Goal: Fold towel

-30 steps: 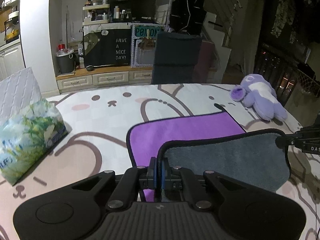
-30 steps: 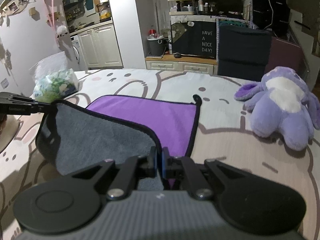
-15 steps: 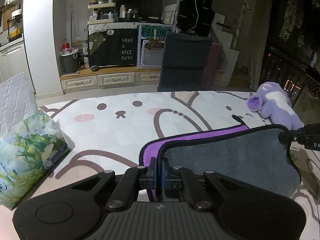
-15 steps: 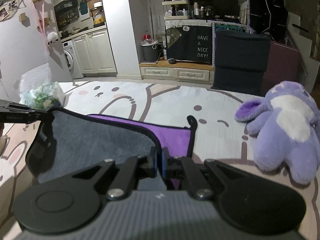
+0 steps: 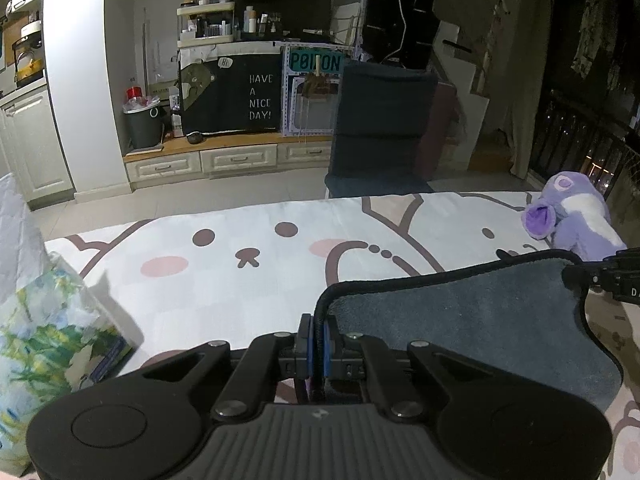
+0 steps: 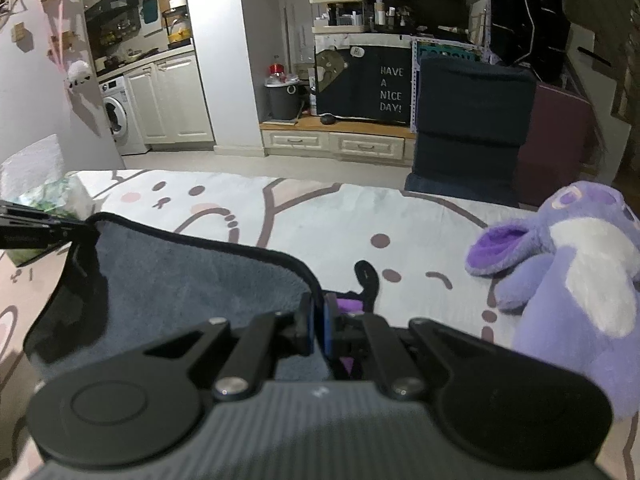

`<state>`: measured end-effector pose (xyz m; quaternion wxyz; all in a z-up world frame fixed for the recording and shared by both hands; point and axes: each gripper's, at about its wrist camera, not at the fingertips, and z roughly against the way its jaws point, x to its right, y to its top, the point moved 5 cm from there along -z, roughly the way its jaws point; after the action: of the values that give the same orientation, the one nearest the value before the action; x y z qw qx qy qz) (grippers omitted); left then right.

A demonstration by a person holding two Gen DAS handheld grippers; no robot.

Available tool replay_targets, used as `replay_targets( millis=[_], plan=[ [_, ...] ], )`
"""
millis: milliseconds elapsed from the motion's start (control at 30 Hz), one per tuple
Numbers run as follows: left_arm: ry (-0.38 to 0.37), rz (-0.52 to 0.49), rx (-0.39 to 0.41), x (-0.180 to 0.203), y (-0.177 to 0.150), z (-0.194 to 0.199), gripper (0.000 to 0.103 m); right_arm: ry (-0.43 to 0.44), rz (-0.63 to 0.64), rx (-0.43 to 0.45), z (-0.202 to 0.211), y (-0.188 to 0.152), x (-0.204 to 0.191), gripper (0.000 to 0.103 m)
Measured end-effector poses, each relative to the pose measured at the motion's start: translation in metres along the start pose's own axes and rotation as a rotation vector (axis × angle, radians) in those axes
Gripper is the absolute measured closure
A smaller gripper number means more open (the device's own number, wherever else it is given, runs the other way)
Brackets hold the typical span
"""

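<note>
The towel [image 5: 472, 320] is grey on the side facing me, purple on the other, with a black hem. It hangs stretched between both grippers above the table. My left gripper [image 5: 318, 338] is shut on the towel's left corner. My right gripper [image 6: 318, 322] is shut on the towel's [image 6: 192, 280] right corner. A sliver of purple and the black hanging loop [image 6: 368, 276] show past the right gripper. The right gripper's tip also shows in the left wrist view [image 5: 600, 278], and the left gripper's tip in the right wrist view [image 6: 44, 230].
The table [image 5: 248, 280] has a white cloth with cartoon bear faces. A floral tissue pack [image 5: 48, 340] lies at the left. A purple plush toy [image 6: 572, 280] lies at the right. A dark chair [image 5: 380, 132] stands behind the far edge.
Both grippers have carried the towel's near edge up and forward over the purple side. The purple face, widely visible before, is now almost fully covered by the grey side.
</note>
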<state>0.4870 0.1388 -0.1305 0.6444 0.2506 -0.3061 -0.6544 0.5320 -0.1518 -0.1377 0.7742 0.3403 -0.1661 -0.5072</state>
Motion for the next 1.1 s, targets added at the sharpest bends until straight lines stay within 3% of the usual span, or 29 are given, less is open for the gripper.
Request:
replay_targets(
  millis=[500, 667, 767, 833, 1100],
  plan=[
    [0.035, 0.011, -0.078, -0.004, -0.014, -0.031, 0.094, -0.033, -0.002, -0.044, -0.034, -0.008, -0.001, 0.097],
    [0.043, 0.017, -0.095, -0.006, -0.017, -0.031, 0.079, -0.053, -0.002, -0.046, -0.036, -0.010, -0.001, 0.094],
    [0.048, 0.016, -0.099, -0.007, -0.018, -0.027, 0.055, -0.051, -0.009, -0.048, -0.034, -0.010, 0.001, 0.081],
    [0.054, 0.011, -0.101, -0.007, -0.019, -0.023, 0.040, -0.047, -0.019, -0.042, -0.031, -0.010, 0.002, 0.064],
    [0.066, 0.020, -0.108, -0.001, -0.023, -0.014, 0.012, -0.029, -0.049, -0.032, -0.019, -0.013, 0.003, 0.029]
  ],
)
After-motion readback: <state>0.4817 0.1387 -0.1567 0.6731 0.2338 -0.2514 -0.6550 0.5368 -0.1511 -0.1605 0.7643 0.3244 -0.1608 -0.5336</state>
